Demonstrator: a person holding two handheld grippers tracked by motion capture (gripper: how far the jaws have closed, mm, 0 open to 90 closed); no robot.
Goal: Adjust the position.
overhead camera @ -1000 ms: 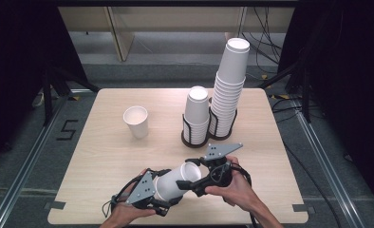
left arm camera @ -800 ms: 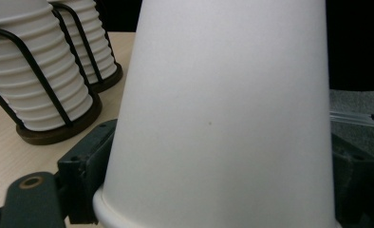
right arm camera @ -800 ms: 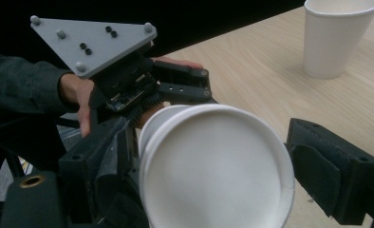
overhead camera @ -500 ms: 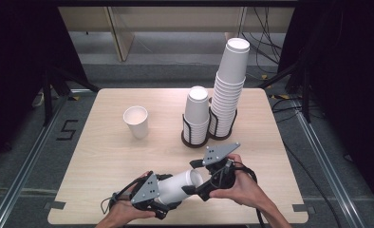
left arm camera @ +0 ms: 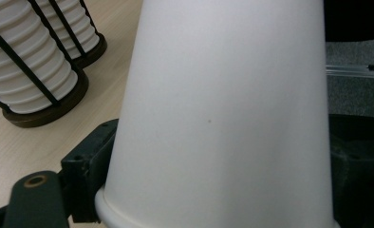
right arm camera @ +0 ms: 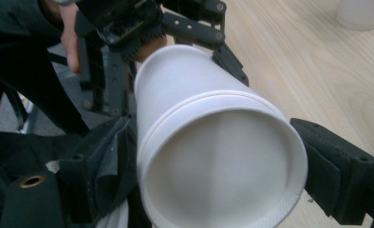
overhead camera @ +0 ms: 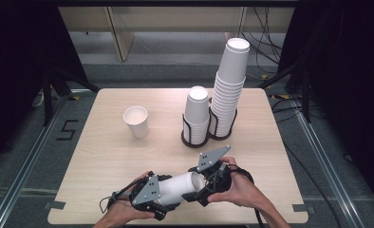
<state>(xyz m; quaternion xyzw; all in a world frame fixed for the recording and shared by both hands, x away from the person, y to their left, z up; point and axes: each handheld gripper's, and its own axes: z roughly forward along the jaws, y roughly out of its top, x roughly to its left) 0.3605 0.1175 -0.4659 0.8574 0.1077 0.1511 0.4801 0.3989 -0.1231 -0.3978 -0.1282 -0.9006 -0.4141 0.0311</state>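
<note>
White paper makes the cup (overhead camera: 178,189), smooth and round, lying on its side just above the near edge of the wooden worktop (overhead camera: 104,152). Its long way runs left to right, between both hands. The left gripper (overhead camera: 168,197) has its fingers closed on the narrow bottom end. The right gripper (overhead camera: 201,190) has its fingers around the wide rim, one each side, seemingly squeezing it. Two ribbed cup stacks (overhead camera: 213,109) stand well apart behind.

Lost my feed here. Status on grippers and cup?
Left gripper shut on cup base. Right gripper clamps its rim end. Cup lies level above table. Nothing in the way.
</note>
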